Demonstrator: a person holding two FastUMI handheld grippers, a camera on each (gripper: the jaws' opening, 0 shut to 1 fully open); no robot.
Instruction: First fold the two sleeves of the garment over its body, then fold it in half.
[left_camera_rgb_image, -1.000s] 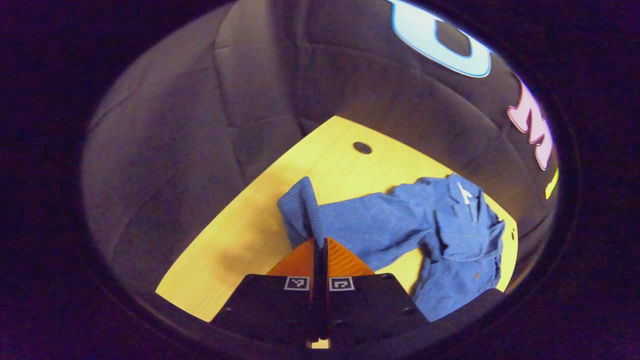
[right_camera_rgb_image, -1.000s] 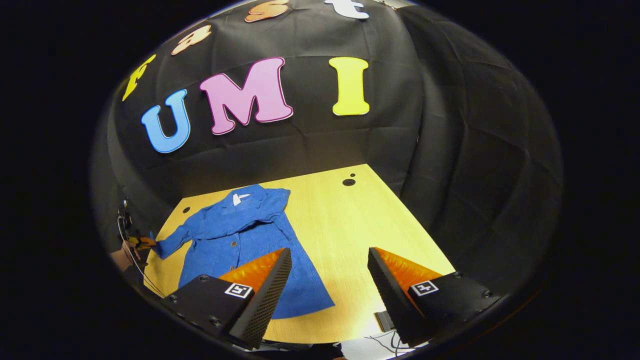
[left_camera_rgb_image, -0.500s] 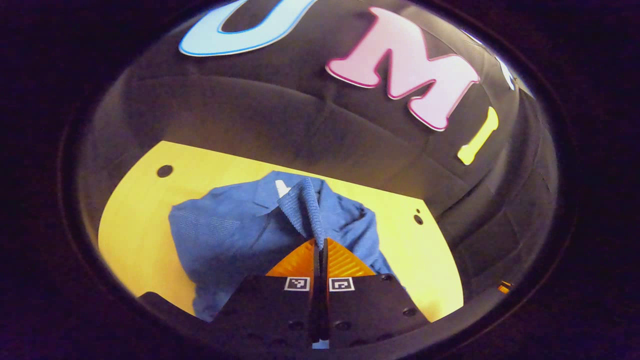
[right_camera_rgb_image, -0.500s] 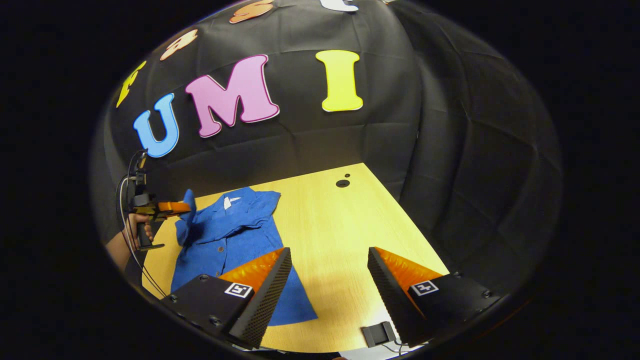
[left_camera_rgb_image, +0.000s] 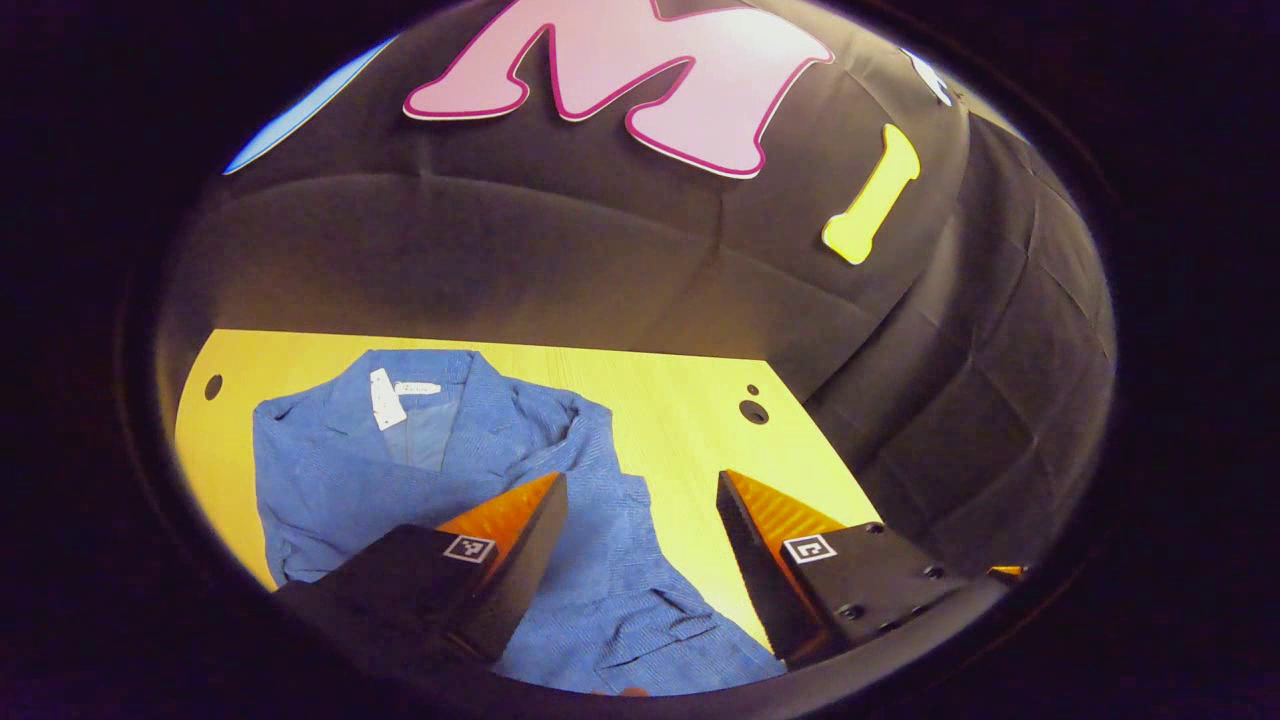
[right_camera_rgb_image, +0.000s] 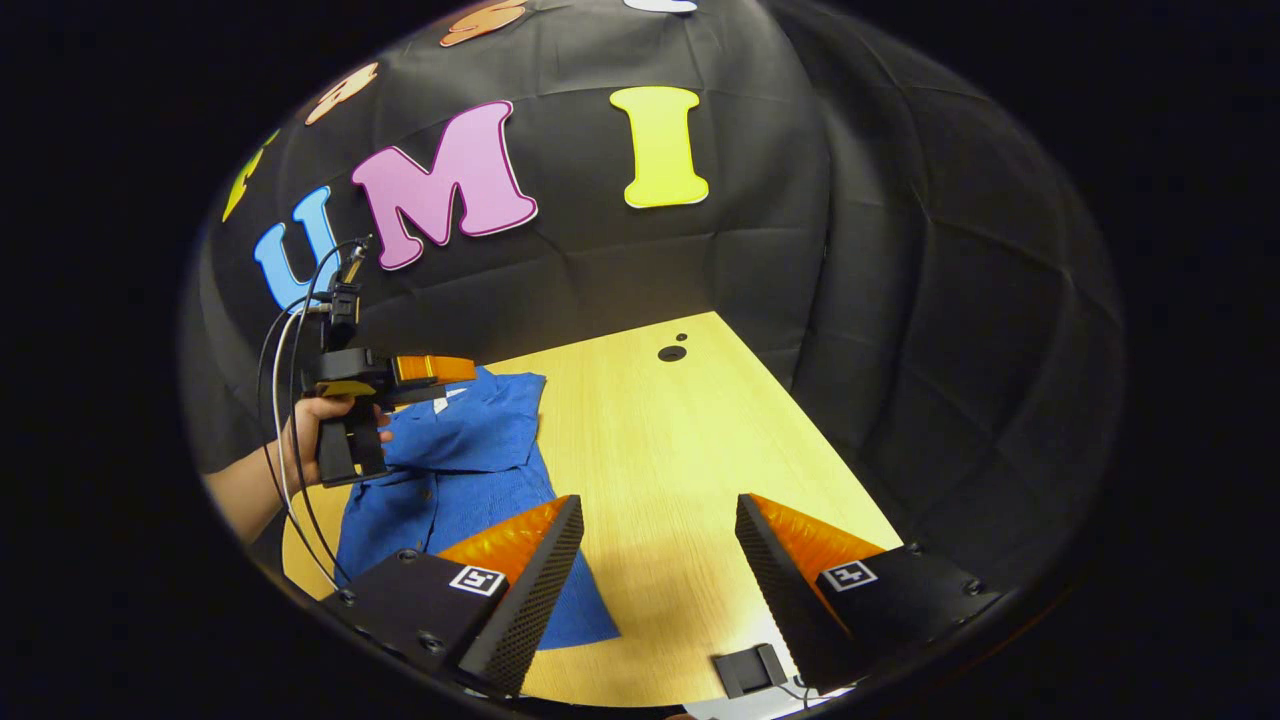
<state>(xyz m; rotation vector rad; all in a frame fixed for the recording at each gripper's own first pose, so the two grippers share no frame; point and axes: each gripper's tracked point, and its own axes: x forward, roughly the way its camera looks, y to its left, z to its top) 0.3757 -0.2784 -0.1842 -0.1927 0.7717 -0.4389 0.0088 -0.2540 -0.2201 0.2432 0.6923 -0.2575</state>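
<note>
Garment (left_camera_rgb_image: 420, 470) lies on desk (left_camera_rgb_image: 680, 420) under our left tool (left_camera_rgb_image: 640, 500), fingers wide; right tool (right_camera_rgb_image: 660, 520) also wide, empty.

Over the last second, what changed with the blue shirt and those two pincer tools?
The left gripper carried the sleeve it was pinching across onto the blue shirt, then opened and let go; the sleeve now lies folded over the body. In the right gripper view, that gripper hangs above the shirt's collar end, in a hand. The right gripper stayed open over the wooden table, holding nothing.
</note>
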